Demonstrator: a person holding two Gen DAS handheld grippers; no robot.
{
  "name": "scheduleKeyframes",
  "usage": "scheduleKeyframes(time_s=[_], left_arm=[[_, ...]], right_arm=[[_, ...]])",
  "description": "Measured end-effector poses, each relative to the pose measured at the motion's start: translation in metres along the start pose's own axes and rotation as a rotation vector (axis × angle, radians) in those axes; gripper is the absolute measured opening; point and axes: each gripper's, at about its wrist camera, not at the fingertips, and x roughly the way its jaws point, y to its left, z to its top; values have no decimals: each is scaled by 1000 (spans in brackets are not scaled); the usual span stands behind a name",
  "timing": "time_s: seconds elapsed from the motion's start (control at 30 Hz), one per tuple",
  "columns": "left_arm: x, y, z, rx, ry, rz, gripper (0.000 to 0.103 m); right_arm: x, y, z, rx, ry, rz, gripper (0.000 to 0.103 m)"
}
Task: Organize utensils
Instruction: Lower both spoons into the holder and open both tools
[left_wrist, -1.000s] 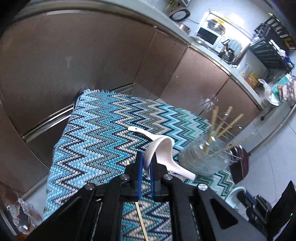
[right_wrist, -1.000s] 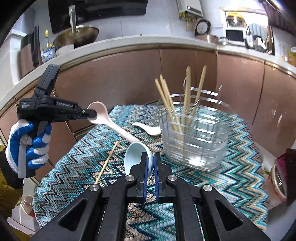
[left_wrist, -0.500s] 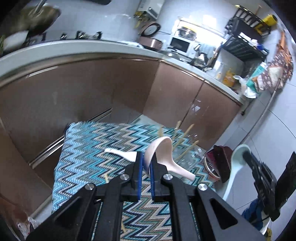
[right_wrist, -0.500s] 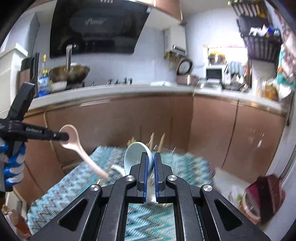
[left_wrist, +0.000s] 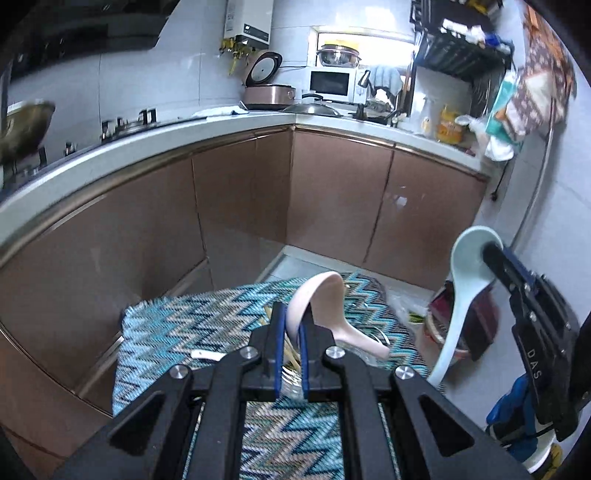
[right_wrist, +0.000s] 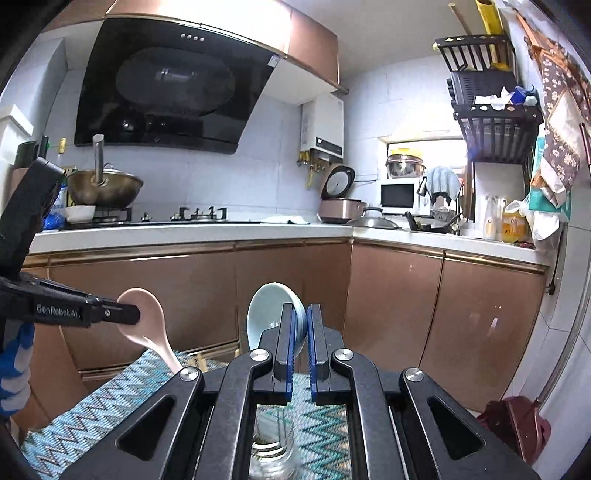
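Spoons are in both grippers, lifted above a table covered with a zigzag cloth (left_wrist: 177, 332). The left gripper (left_wrist: 291, 332) is clamped on the bowl of a pink spoon (left_wrist: 325, 314), whose handle slopes down to the right. The right gripper (right_wrist: 301, 332) is clamped on the bowl of a pale blue spoon (right_wrist: 266, 314), handle hanging down. A clear holder (right_wrist: 273, 454) sits on the cloth below the right gripper, mostly hidden. Chopsticks (left_wrist: 291, 356) seem to stand in it already, so the sorting looks partly done; both spoons are not yet placed. One small white utensil (left_wrist: 207, 355) lies on the cloth. Air around both grippers is open; the cabinets stand well beyond the table's far edge.
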Motion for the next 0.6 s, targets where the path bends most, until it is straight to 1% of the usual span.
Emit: scheduleKeyframes(time_s=[0.17, 0.23, 0.4, 0.6], left_arm=[[20, -23, 7, 101, 1, 105, 6], [27, -29, 7, 126, 5, 122, 6], [51, -39, 4, 161, 33, 144, 6], [77, -42, -8, 175, 78, 145, 6]], right_arm=[[23, -4, -5, -21, -26, -20, 6], [32, -5, -9, -34, -35, -27, 6], [52, -4, -23, -48, -47, -33, 6], [70, -1, -48, -43, -17, -22, 6]])
